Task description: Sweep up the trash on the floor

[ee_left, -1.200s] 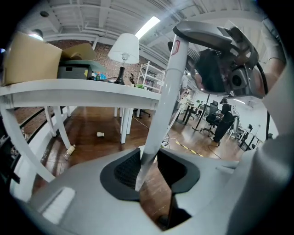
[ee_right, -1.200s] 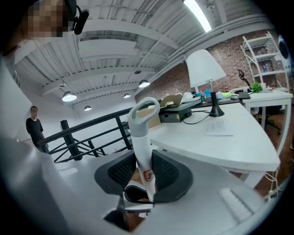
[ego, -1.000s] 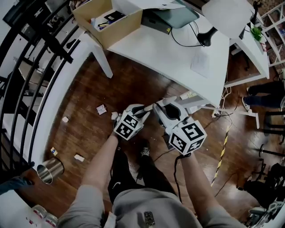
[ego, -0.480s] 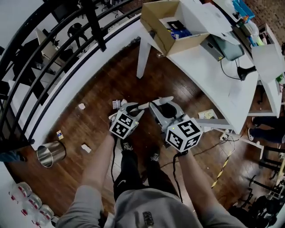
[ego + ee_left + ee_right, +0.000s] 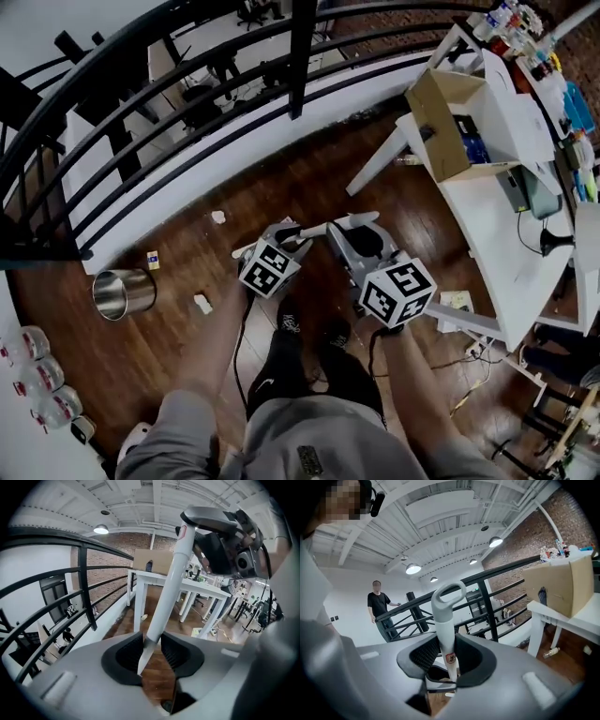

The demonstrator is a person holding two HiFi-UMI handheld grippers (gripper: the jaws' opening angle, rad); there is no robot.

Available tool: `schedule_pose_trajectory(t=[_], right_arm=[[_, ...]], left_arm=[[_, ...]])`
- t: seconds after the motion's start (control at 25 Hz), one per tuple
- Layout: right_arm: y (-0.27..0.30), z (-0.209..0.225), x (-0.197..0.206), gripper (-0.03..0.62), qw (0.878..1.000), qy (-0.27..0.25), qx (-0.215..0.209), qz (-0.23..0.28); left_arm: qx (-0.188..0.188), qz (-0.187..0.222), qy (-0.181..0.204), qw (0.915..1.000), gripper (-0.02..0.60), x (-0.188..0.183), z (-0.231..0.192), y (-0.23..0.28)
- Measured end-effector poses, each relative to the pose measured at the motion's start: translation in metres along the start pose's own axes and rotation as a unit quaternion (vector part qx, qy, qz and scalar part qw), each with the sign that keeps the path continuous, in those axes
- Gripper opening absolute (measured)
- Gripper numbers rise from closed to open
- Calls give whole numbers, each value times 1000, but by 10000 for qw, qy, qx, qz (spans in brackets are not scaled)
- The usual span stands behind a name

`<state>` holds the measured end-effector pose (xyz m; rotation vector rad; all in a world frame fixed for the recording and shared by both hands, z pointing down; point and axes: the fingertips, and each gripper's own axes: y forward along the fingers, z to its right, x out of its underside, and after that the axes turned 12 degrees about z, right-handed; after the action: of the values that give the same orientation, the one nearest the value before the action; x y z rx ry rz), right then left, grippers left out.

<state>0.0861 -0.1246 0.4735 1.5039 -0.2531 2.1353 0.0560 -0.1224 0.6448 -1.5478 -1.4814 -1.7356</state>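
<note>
As left tongs (image 5: 153,652) and right tongs (image 5: 446,660) clamp it, the handle (image 5: 443,616) shows white — loop-tipped.

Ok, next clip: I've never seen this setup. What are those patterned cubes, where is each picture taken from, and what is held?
There is no robot: a person carries a two-jaw gripper in each hand, and the patterned cubes are part of those grippers. The head view comes from a camera on the person's head, looking down. Each gripper view comes from a camera riding on that gripper, looking along its jaws. The left gripper and the right gripper are both closed on one long white handle, the right near its loop end. On the dark wooden floor lie small white scraps and a shiny metal bin.
</note>
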Motion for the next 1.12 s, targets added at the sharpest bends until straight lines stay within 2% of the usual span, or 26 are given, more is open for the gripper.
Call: schedule_pose_trajectory(t=[0.28, 0.56, 0.68, 0.88, 1.12], right_arm=[[-17, 29, -43, 101, 9997, -111, -186, 135], [-46, 88, -104, 101, 9970, -411, -566, 321], [-55, 107, -118, 103, 9957, -544, -695, 285], [-42, 128, -110, 103, 9928, -780, -904, 93], [0, 138, -70, 103, 9873, -979, -1221, -273]], left_arm=[[-78, 86, 6, 9999, 123, -44, 19, 28], [-323, 294, -187, 9989, 118, -104, 57, 91], [-409, 395, -313, 9979, 117, -121, 71, 117], [-720, 571, -613, 9939, 114, -120, 67, 150], [-1231, 746, -1117, 9833, 114, -85, 27, 169]])
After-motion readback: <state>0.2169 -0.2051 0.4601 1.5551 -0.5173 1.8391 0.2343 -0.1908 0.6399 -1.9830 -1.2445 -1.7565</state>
